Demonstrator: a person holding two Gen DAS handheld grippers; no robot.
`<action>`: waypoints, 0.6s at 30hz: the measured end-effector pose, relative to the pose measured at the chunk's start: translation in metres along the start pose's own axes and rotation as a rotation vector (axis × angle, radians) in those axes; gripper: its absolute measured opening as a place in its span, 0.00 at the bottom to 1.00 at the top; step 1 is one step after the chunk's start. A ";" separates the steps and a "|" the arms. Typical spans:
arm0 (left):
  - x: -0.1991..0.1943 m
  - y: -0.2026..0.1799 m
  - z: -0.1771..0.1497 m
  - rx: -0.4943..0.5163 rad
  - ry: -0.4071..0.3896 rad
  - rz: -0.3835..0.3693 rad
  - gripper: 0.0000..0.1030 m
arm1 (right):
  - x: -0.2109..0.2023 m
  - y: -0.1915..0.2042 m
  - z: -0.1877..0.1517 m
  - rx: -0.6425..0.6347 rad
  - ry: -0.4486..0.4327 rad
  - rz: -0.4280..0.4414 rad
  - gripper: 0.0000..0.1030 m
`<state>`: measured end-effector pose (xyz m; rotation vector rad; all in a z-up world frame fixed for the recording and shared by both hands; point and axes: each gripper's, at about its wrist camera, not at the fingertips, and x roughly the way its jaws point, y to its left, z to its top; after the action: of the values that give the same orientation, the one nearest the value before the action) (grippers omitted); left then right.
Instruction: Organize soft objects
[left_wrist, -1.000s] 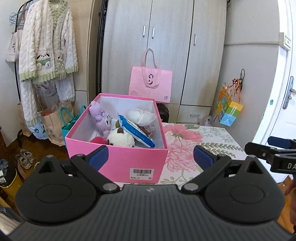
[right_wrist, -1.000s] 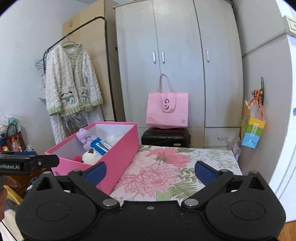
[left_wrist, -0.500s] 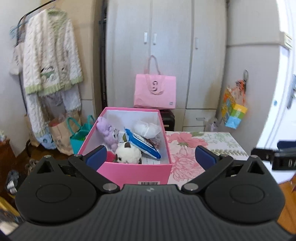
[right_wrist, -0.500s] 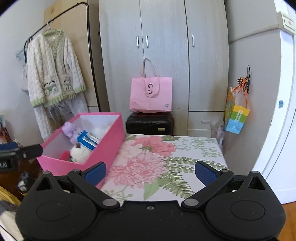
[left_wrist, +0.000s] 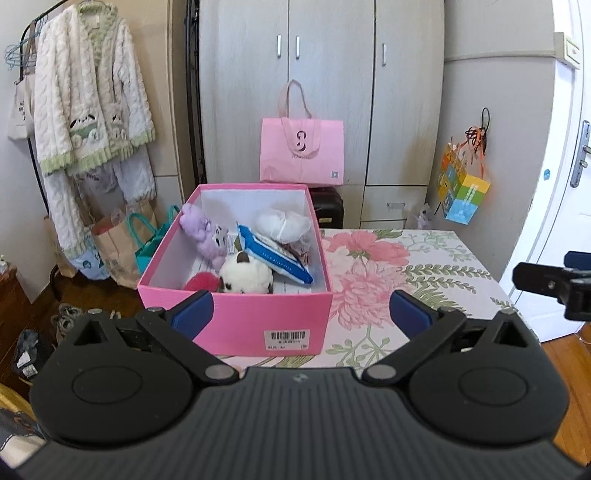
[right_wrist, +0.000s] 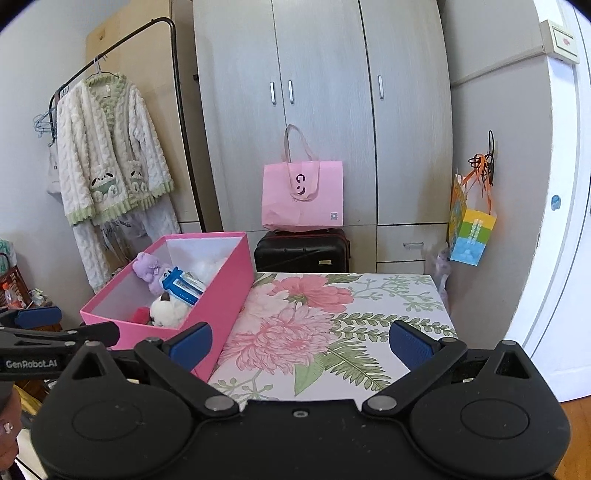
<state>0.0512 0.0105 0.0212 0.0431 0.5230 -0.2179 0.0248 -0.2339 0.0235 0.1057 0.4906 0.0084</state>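
Grey wardrobe doors and a hanging fleecy cardigan (left_wrist: 92, 96) back a desk (left_wrist: 424, 258) covered in a floral cloth. On its left part sits a pink box (left_wrist: 236, 317), open at the top. The soft things lie inside it: a purple plush (left_wrist: 205, 234), a white panda plush (left_wrist: 245, 277), a white bundle (left_wrist: 282, 223), a red fluffy piece (left_wrist: 201, 282) and a blue packet (left_wrist: 273, 254) slanted across them. The cloth beside the box carries nothing that I can see.

The left claw (left_wrist: 301, 314) hangs spread wide and empty in front of the box's near wall; the right claw (right_wrist: 299, 341), likewise spread and empty, faces the bare flowered cloth.

This fits either toys just gathered into the box or toys waiting to be lifted out and sorted. For any grasp here, I would come down from above, clear of the box walls, and pinch one plush at its bulk so the packet does not drag along with it.
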 end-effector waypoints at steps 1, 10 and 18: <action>0.000 0.001 -0.001 -0.005 0.002 0.006 1.00 | -0.001 0.000 -0.001 -0.004 -0.002 -0.005 1.00; -0.002 0.001 -0.002 -0.013 0.013 0.027 1.00 | -0.007 0.006 -0.006 -0.054 -0.011 -0.017 1.00; -0.008 -0.002 -0.005 0.008 0.003 0.041 1.00 | -0.013 0.006 -0.011 -0.062 -0.022 -0.056 1.00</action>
<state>0.0418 0.0102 0.0206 0.0618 0.5242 -0.1794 0.0080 -0.2268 0.0208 0.0314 0.4713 -0.0326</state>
